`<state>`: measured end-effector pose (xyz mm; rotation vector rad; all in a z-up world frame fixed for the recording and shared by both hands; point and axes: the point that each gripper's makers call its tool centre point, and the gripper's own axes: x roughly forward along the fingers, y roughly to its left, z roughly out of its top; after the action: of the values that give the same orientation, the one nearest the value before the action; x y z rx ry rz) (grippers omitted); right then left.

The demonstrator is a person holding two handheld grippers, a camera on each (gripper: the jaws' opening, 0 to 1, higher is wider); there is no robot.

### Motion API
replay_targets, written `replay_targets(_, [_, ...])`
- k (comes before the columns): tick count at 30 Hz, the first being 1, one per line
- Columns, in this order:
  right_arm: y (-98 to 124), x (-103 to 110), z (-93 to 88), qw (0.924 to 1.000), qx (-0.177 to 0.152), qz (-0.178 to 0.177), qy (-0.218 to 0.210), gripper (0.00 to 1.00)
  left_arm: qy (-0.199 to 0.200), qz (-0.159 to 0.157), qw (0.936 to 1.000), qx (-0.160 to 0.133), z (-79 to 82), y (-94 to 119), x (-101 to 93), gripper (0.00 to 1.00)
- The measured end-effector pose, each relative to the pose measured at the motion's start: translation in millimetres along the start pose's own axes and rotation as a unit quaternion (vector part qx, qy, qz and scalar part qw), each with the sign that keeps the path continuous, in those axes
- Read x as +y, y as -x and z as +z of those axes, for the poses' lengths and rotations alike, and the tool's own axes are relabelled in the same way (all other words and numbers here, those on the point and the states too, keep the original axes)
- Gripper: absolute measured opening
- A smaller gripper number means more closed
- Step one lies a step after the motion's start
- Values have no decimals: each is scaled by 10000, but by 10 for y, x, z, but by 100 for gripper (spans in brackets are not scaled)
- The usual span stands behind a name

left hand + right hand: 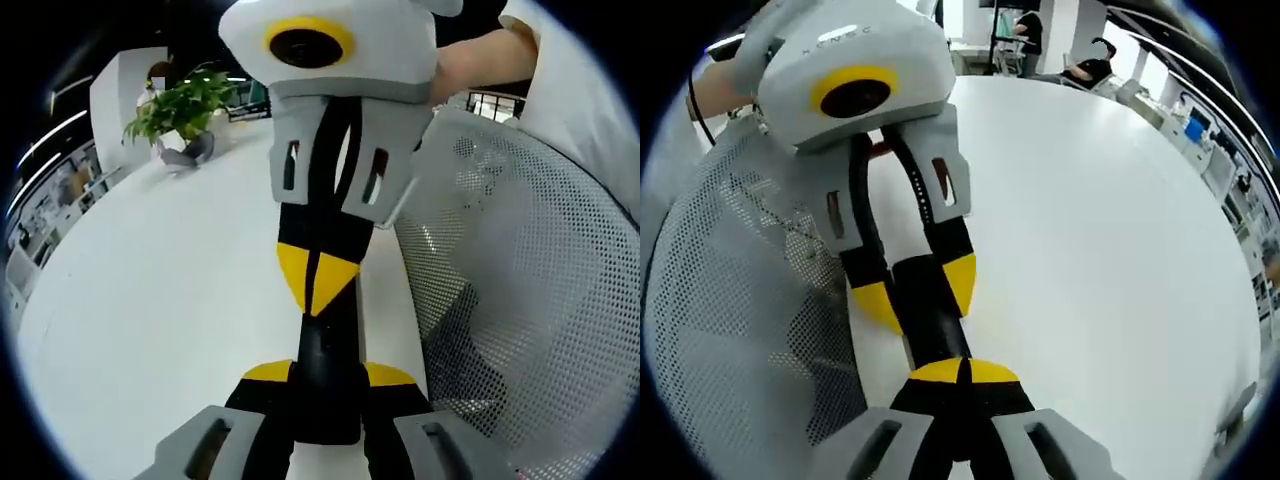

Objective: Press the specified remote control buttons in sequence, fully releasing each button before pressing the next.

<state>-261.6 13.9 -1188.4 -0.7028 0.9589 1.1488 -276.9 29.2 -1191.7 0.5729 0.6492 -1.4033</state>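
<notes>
Black and slim, the bar-shaped remote control (325,400) sits clamped between the yellow-tipped jaws of your left claw (328,375), which are spread just wide enough to grip its sides. In the right gripper view the same hold shows from the other end: the left claw (920,290) reaches in from above with one yellow tip on each side of the remote control (930,330).

Your right claw (318,280) is closed, its two yellow tips pressed together with nothing between them, and those tips touch the upper face of the remote just beyond the left claw's grip. From its own camera, the right claw (960,375) meets the near end of the black bar. No buttons can be made out, so you cannot tell which one, if any, is under the tips.

Beneath both claws lies the white round tabletop (150,300). Just to the right of your left claw stands a white perforated mesh chair back (520,300); it shows again left of the right claw (730,290). Well beyond the left claw, at the tabletop's far edge, is a leafy green potted plant (180,105).
</notes>
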Motion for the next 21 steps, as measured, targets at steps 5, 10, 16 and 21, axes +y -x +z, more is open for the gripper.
replay_targets(5, [4,5,-15,9998,24,68,-205,0,-3,-1,10000,9,1,-2,3,24])
replay_targets(10, [83,183,130,9985,-474,221,-145,0,20,3,10000,-31,3,-1,2,24])
replay_targets(16, [31,186,52,9996,-209,129,166,0,36,18,10000,-56,3,1,2,24])
replay_targets(21, [12,211,50,9988,-111,6,474,0,22,13,10000,-77,1,1,-3,24])
